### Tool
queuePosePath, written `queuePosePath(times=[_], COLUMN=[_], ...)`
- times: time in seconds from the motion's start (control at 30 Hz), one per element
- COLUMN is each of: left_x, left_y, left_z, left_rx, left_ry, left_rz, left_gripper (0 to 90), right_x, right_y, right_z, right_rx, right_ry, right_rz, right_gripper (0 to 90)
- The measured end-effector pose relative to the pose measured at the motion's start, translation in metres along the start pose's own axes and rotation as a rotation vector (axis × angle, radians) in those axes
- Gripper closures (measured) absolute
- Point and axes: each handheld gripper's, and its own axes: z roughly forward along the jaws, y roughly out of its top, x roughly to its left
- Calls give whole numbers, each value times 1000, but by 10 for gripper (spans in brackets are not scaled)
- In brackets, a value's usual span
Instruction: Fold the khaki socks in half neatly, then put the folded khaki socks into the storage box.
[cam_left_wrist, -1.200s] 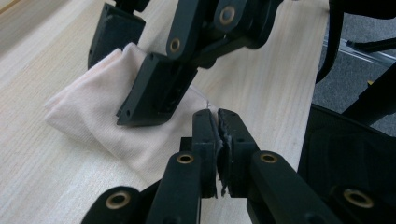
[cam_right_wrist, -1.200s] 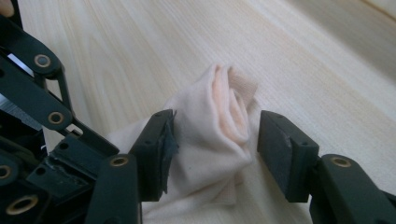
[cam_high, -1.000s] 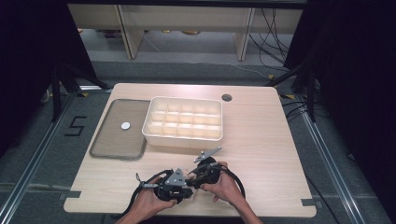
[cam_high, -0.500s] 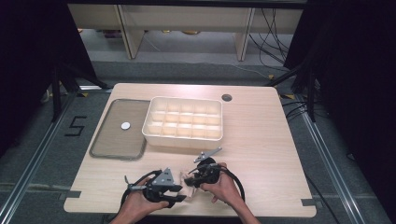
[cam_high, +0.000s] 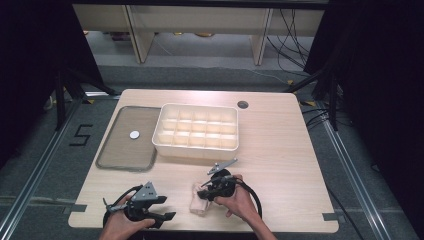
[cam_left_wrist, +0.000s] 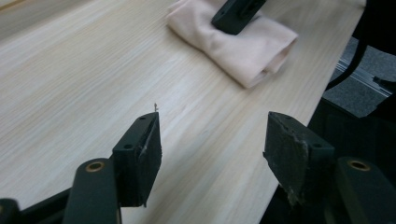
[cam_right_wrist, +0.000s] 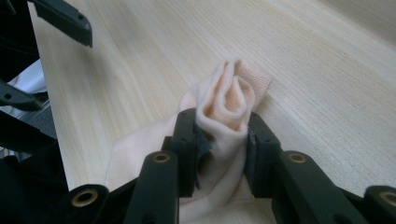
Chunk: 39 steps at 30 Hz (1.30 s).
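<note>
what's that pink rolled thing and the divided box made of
The pink roll looks like soft knit fabric, matte: it folds into layers and bulges where the right gripper pinches it. The divided box looks like hard cream plastic, smooth and faintly glossy, with thin moulded partition walls, though the look alone cannot confirm this.

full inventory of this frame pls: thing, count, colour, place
folded cloth: 1, pale pink, near table edge, pinched between the right gripper's jaws
compartment box: 1, cream, table centre, compartments look empty
tray: 1, grey, flat, left of the box and touching it
disc: 1, white, on the tray
table: 1, light wood; dark round hole near far edge
floor marking "5": 1, black, left of table
left gripper: 1, black, jaws have just been opening, nothing between them, left of the cloth
right gripper: 1, black, clamped on the cloth
hands: 2, at bottom edge, one per gripper
</note>
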Motion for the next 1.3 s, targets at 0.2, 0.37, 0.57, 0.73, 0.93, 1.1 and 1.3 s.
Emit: queuePosePath(times=[0.2, 0.37, 0.57, 0.73, 0.93, 1.1, 1.3], left_x=[6, 11, 14, 16, 18, 18, 21], left_y=[-4, -4, -5, -7, -7, -7, -7], left_z=[0, 0, 0, 1, 1, 0, -1], left_rx=[8, 17, 28, 46, 46, 43, 43], left_ry=[11, 34, 38, 60, 72, 68, 74], left_rz=[-36, -13, -5, -25, -26, -28, -15], left_gripper=[347, 326, 312, 281, 271, 264, 260], right_x=[1, 2, 2, 5, 7, 8, 11], right_y=[1, 1, 3, 4, 6, 7, 11], right_z=[0, -1, 0, -1, -5, -9, -20], right_rx=[3, 5, 3, 2, 5, 0, -19], right_ry=[-11, -14, 0, -20, -22, -14, -29], right_rz=[-12, -9, -35, -57, -63, -72, -95], right_gripper=[704, 707, 716, 721, 725, 727, 728])
